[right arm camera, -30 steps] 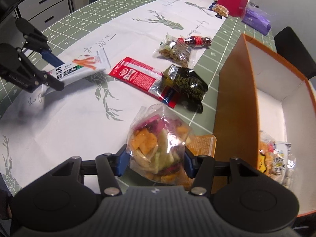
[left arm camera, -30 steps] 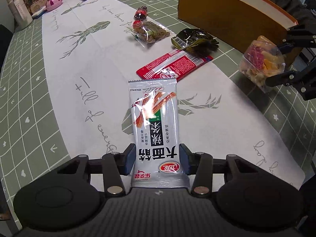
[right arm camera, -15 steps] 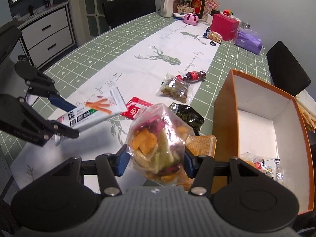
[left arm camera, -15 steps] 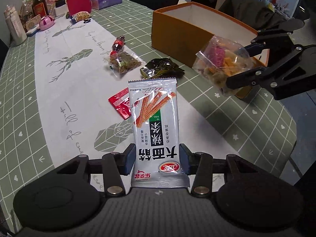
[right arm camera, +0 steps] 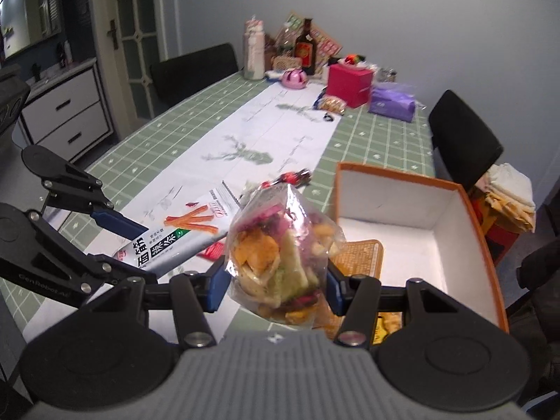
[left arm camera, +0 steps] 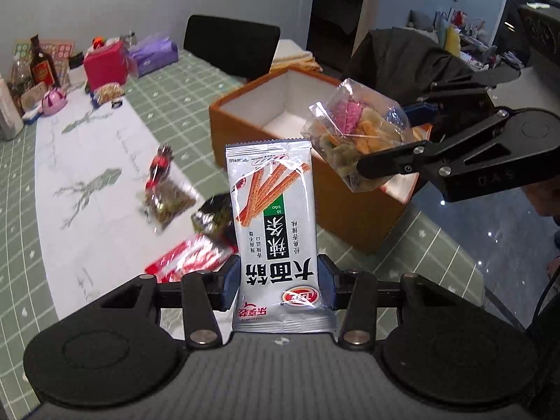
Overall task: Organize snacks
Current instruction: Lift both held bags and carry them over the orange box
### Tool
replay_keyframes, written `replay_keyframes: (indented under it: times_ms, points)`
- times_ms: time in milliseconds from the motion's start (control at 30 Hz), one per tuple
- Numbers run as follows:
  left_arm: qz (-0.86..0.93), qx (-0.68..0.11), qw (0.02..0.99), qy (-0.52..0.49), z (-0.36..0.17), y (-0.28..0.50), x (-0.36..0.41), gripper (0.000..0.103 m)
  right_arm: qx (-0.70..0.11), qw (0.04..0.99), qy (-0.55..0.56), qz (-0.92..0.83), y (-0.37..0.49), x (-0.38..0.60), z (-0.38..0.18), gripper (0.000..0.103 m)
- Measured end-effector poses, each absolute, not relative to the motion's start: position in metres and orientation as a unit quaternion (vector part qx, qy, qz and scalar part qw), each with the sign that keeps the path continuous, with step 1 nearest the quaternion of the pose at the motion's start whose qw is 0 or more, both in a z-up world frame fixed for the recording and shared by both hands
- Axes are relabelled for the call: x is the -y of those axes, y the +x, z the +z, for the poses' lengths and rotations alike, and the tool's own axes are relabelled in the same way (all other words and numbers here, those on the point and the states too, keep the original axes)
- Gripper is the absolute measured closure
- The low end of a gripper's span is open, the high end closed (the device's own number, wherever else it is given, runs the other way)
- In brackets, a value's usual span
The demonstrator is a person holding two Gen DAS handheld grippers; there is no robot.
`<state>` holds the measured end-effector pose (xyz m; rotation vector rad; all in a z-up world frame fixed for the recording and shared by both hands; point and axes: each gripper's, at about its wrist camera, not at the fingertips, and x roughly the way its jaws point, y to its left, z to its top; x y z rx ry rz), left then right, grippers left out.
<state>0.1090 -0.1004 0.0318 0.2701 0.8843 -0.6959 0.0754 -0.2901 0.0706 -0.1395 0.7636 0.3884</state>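
The left tongs (left arm camera: 278,288) are clamped on the lower end of a silver snack packet (left arm camera: 274,224), which stands up ahead of them, above the bench (left arm camera: 21,175). The right tongs (right arm camera: 276,288) are clamped on a clear bag of mixed chips (right arm camera: 280,255), held up off the bench. An open orange box (right arm camera: 486,231) sits ahead and to the right of the right tongs. Beyond the left tongs, a red packet (left arm camera: 189,257), a dark packet (left arm camera: 213,217) and a small clear bag (left arm camera: 168,201) lie on the bench.

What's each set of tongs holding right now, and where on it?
Left tongs: the silver spicy-strip packet, pinched across its lower end. Right tongs: the clear bag of mixed veggie chips, gripped by its sides around the lower half.
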Motion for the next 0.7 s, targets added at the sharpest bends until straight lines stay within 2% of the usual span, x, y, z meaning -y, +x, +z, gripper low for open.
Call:
replay_keyframes:
  times_ms: [233,700]
  points:
    - [-0.332,-0.406,0.844,0.117,0.043,0.130,0.138,0.050,-0.359,0.921,-0.049,0.145,0.078,0.331,0.079,0.049]
    - [-0.349,-0.409,0.833,0.134,0.031,0.152,0.222,0.050,-0.384,0.921,-0.006,0.064,0.090,0.406,0.053,0.049]
